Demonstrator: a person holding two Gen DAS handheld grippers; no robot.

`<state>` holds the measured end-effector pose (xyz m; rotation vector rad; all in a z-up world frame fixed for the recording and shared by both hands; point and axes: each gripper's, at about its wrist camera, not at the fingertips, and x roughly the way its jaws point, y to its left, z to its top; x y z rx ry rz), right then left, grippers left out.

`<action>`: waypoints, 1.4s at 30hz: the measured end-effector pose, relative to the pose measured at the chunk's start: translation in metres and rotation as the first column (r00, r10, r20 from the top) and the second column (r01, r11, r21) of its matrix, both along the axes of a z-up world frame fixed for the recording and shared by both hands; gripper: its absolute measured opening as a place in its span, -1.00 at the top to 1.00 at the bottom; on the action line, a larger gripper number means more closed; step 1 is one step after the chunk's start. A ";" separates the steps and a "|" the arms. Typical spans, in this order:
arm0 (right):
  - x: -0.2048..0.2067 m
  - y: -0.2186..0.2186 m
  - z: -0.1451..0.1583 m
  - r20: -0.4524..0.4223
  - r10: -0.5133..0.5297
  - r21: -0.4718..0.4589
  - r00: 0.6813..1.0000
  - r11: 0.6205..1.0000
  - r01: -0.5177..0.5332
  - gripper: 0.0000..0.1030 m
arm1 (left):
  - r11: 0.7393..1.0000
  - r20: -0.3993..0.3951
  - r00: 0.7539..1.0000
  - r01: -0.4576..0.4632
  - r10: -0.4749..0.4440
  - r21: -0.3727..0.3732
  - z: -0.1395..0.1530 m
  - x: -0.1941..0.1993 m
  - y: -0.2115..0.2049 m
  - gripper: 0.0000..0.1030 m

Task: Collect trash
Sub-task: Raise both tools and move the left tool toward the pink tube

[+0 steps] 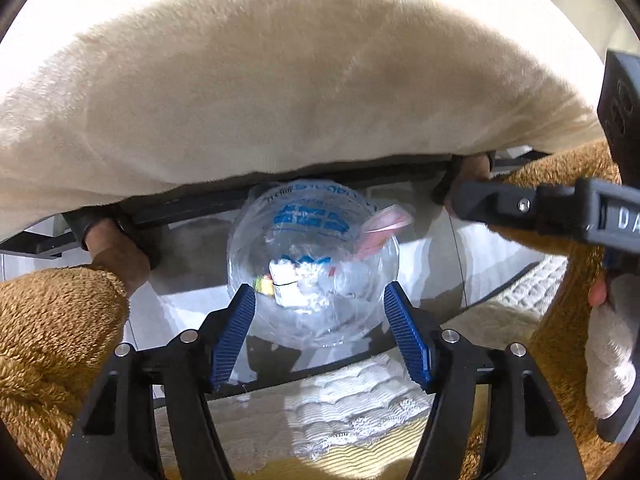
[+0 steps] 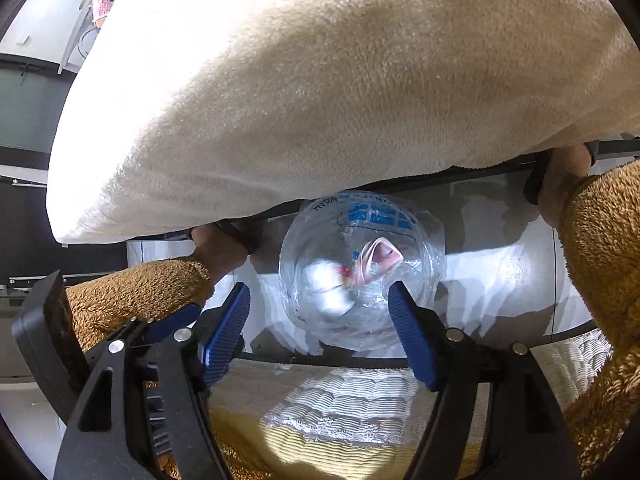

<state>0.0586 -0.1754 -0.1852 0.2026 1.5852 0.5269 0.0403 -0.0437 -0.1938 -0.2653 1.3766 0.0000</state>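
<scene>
A clear plastic bag with blue print (image 1: 314,256) hangs ahead of both grippers, its mouth facing the cameras. Inside lie white paper scraps (image 1: 286,280) and a pink wrapper (image 1: 384,228). It also shows in the right wrist view (image 2: 362,268), with the pink wrapper (image 2: 380,258) inside. My left gripper (image 1: 320,320) is open and empty, its blue pads on either side of the bag's lower part. My right gripper (image 2: 318,324) is open and empty just below the bag. The right gripper's body (image 1: 560,208) shows at the right of the left wrist view.
A large cream fleece blanket (image 1: 280,92) is draped over a dark bar (image 1: 280,196) held by two hands (image 1: 116,252) in brown fuzzy sleeves. Below lies a white lace cloth (image 1: 352,400) on yellow bedding. A dark shelf unit (image 2: 24,200) stands at the left.
</scene>
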 end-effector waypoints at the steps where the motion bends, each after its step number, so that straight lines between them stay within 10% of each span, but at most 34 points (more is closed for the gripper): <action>1: 0.000 0.000 0.001 0.002 0.001 0.000 1.000 1.000 -0.001 -0.38 | 1.000 0.010 1.000 -0.005 0.005 0.001 0.003 -0.001 0.001 -0.27; 13: -0.036 -0.013 0.088 0.358 0.088 0.130 0.929 0.981 -0.143 -0.38 | 0.998 0.330 0.942 -0.057 0.051 0.009 0.077 -0.032 0.012 -0.27; 22: -0.026 -0.030 0.152 0.621 0.056 0.195 0.782 0.955 -0.223 -0.38 | 0.992 0.557 0.823 -0.124 0.111 -0.016 0.138 -0.033 0.048 -0.27; 31: 0.032 -0.019 0.187 0.741 0.076 0.131 0.667 0.958 -0.255 -0.38 | 0.989 0.623 0.775 -0.149 0.106 0.017 0.173 0.012 0.093 -0.27; 42: 0.126 0.002 0.179 0.719 0.019 0.160 0.695 0.968 -0.192 -0.38 | 0.983 0.649 0.740 -0.161 0.178 -0.086 0.176 0.088 0.141 -0.27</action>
